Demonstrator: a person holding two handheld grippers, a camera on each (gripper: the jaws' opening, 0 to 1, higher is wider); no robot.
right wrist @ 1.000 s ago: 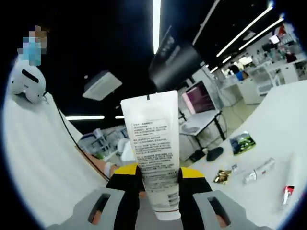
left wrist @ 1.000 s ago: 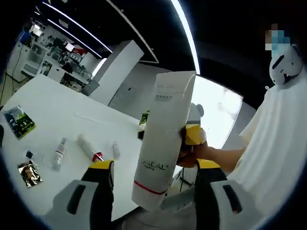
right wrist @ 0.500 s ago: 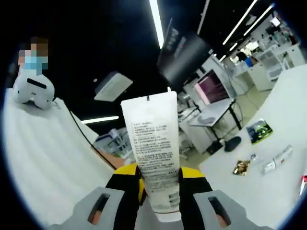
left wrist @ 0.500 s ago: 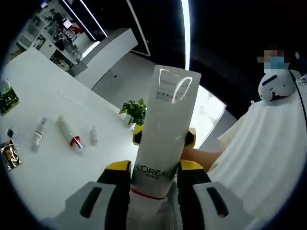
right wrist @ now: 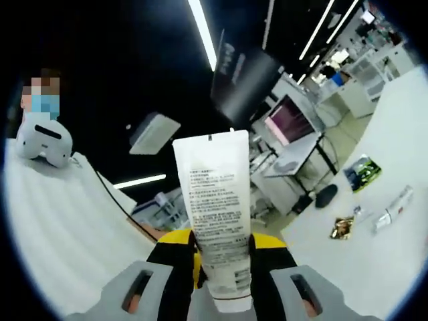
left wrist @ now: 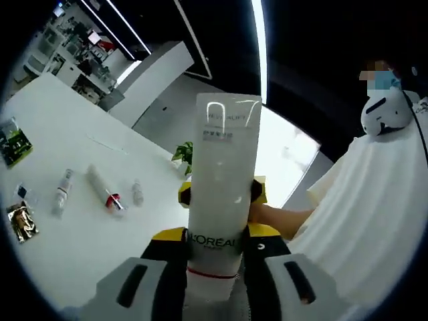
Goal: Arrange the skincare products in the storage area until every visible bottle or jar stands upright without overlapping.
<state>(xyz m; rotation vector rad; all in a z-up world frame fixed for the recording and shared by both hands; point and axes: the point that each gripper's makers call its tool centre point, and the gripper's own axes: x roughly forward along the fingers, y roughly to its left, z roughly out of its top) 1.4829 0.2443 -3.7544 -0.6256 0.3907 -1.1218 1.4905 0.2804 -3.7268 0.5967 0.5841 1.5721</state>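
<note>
Mid-transfer: the white tube (left wrist: 221,194) stood at twelve o'clock, clamped between the jaws of both the left gripper (left wrist: 212,244) and the right gripper (right wrist: 223,246), above the white table (left wrist: 73,227); next, presumably, one releases.

The left gripper view looks up along the white tube (left wrist: 221,200) at close range, from its logo side, with the white table (left wrist: 73,234) well off to the tube's left and a person's white shirt (left wrist: 374,221) to its right. The right gripper view faces the same tube (right wrist: 217,221) equally near, from its printed back, so the shirt (right wrist: 60,241) lies left and the table (right wrist: 374,261) right. Both views share the tube, shirt and table.
</note>
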